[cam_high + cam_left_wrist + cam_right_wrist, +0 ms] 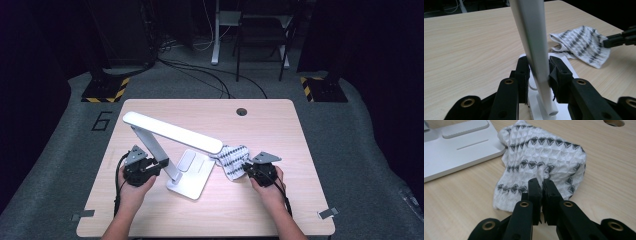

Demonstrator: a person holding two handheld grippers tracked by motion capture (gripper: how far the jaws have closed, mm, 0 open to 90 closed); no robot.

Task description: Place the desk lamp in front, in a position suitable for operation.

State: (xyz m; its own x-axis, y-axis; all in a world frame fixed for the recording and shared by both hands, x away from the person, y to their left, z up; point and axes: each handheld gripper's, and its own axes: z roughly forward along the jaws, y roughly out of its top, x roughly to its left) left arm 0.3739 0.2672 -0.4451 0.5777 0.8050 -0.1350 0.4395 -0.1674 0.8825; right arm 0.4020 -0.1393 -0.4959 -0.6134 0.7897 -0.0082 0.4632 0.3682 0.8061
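A white desk lamp (172,132) stands on the wooden table (150,210), its long head tilted over its flat base (192,175). My left gripper (161,163) is shut on the lamp's slanted arm (531,37), one pad pressing on each side just above the base. To the right of the base lies a crumpled white waffle cloth (232,160) with dark triangle stripes. My right gripper (539,183) is shut on a fold at the near edge of the cloth (541,152). In the left gripper view the right gripper (607,41) reaches the cloth (579,42) from the right.
A round cable hole (242,111) sits near the table's far edge. The lamp base (456,152) carries a ribbed touch pad beside the cloth. Beyond the table are stands with yellow-black striped feet (105,90), floor cables and a metal frame.
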